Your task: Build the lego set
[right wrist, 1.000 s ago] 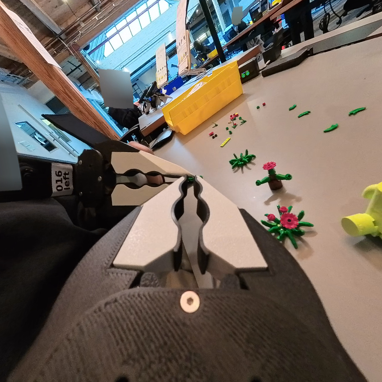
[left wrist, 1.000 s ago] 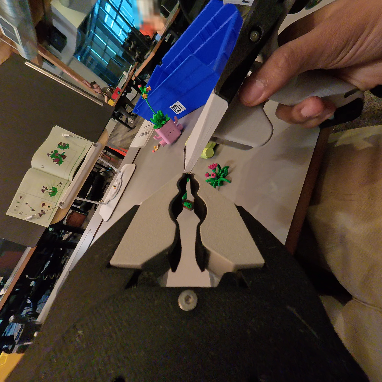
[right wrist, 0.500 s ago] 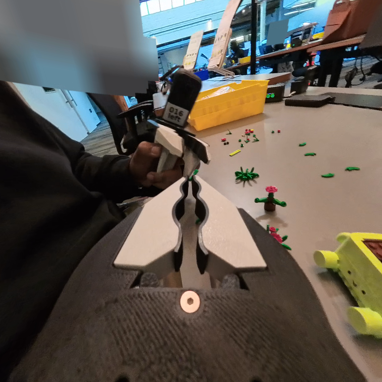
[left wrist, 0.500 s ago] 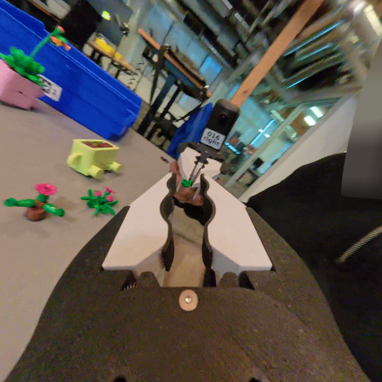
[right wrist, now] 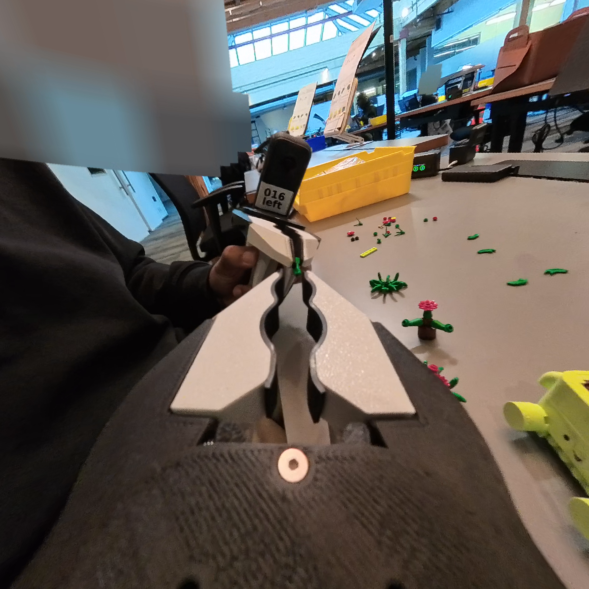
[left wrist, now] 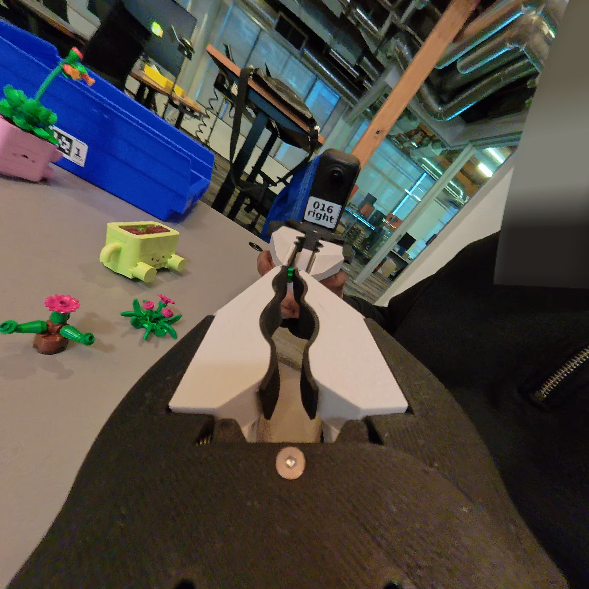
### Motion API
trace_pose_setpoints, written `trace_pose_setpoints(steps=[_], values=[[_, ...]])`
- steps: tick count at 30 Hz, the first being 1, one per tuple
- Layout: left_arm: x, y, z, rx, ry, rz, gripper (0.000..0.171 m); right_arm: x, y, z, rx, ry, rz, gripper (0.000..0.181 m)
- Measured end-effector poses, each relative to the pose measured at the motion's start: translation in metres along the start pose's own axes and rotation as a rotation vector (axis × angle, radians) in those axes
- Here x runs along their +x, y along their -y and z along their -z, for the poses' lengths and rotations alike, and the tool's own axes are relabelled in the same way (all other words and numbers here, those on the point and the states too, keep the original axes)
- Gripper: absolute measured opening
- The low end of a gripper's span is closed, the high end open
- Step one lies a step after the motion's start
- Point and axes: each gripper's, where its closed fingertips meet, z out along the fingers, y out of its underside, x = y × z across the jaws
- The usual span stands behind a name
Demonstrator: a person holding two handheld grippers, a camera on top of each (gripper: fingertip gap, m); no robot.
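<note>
My left gripper (left wrist: 290,276) is shut on a small green piece (left wrist: 290,273) at its tips. My right gripper (right wrist: 293,275) faces it tip to tip, above the table edge near the person's body. Its jaws are nearly closed on the same small green piece (right wrist: 297,266). I cannot tell whether this is one piece or two pressed together. Each view shows the other gripper end on: the right one (left wrist: 301,255) and the left one (right wrist: 294,253). A lime pot (left wrist: 140,251) stands on the grey table (left wrist: 47,414), empty of plants.
A pink flower on a brown base (left wrist: 52,325) and a leaf cluster with pink blooms (left wrist: 153,318) stand near the pot. A pink pot with a plant (left wrist: 22,149) and a blue bin (left wrist: 127,149) are behind. A yellow bin (right wrist: 357,185), a green rosette (right wrist: 387,283) and loose pieces (right wrist: 385,228) lie farther off. The tips of both grippers are at nearly the same place. The lime pot (left wrist: 140,251) is about equally far from each gripper, around 15 cm. It is also in sight in the right wrist view (right wrist: 552,398).
Both grippers have lifted off the table and swung round to face each other. Over the last half second they have closed in tip to tip on the green piece.
</note>
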Motion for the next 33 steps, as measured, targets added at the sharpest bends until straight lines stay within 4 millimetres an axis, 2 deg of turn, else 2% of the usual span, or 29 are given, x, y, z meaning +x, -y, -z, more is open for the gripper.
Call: trace_pose_setpoints(steps=[6,8,13,17,20,23,28,31,33], values=[[0.005,0.001,-0.002,0.012,-0.005,-0.021,0.001,0.000,0.000,-0.003,0.023,0.030,-0.097,0.010],[0.006,-0.001,-0.005,0.004,-0.007,-0.018,0.001,-0.001,0.001,-0.003,0.033,0.038,-0.105,0.002],[0.008,-0.002,-0.006,0.007,-0.040,0.013,0.002,-0.005,0.003,-0.002,0.047,0.070,-0.131,0.000],[0.002,-0.007,-0.005,-0.036,-0.047,0.065,0.002,-0.002,-0.002,-0.003,0.028,0.069,-0.155,0.000],[-0.007,-0.015,-0.002,-0.118,0.028,0.016,0.008,0.006,-0.010,-0.003,-0.037,0.008,-0.140,0.001],[-0.020,-0.024,0.008,-0.204,0.161,-0.061,0.021,0.021,-0.024,0.000,-0.143,-0.099,-0.080,0.001],[-0.061,-0.064,0.043,-0.454,0.539,-0.198,0.030,0.037,-0.066,0.001,-0.467,-0.188,0.099,0.001],[-0.065,-0.078,0.046,-0.509,0.601,-0.214,0.032,0.043,-0.085,-0.002,-0.633,-0.176,0.215,0.001],[-0.069,-0.083,0.045,-0.542,0.625,-0.227,0.031,0.044,-0.091,-0.008,-0.683,-0.131,0.256,0.001]])
